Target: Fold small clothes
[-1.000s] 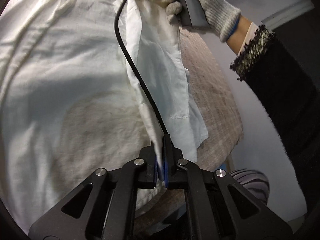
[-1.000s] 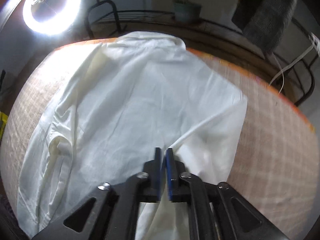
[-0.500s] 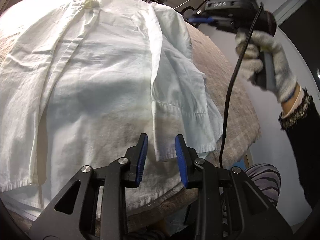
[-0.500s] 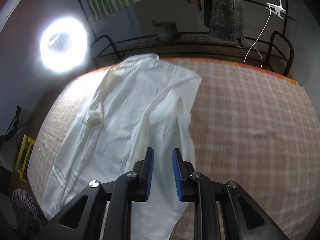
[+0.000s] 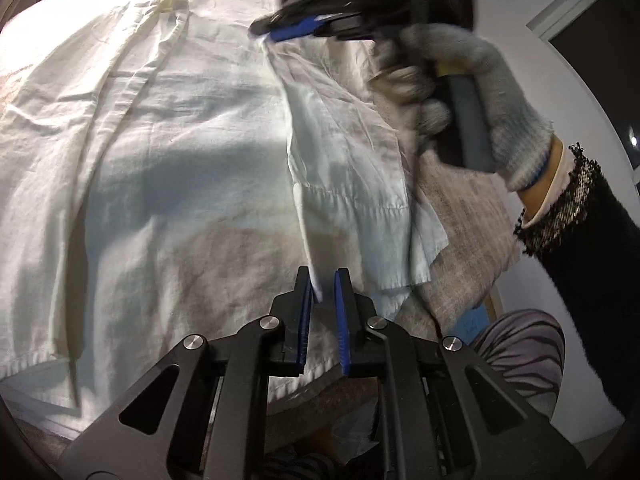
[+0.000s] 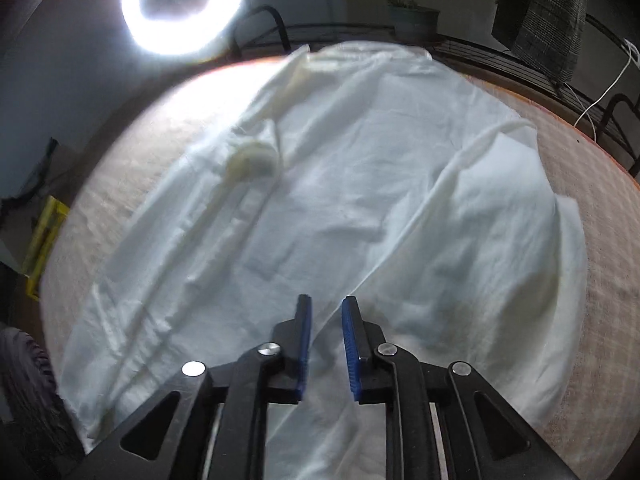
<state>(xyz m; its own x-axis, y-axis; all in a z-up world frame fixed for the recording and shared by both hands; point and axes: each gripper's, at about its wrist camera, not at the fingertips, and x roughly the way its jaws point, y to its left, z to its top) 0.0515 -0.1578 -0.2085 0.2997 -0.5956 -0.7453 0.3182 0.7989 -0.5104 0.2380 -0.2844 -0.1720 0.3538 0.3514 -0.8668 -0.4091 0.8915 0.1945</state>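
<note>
A white button shirt (image 5: 160,152) lies spread on a round table with a checked cloth (image 5: 464,240). Its right side panel (image 5: 352,184) is folded inward over the body. My left gripper (image 5: 322,280) is open, with the folded panel's edge standing between its pads near the hem. My right gripper (image 6: 325,312) is open and low over the shirt (image 6: 320,184), astride the fold ridge. In the left wrist view the right gripper (image 5: 296,32) shows blurred at the top, its blue pads touching the fold near the shoulder.
A ring light (image 6: 182,4) glares beyond the table's far edge. A metal rack with a plant pot (image 6: 414,20) and a hanging grey cloth (image 6: 540,20) stands behind. The table's near edge and my striped trousers (image 5: 516,344) are at lower right.
Both grippers let go of the side panel after laying it over the shirt and lifted off. Now both have come back down onto the fold edge, still open.
</note>
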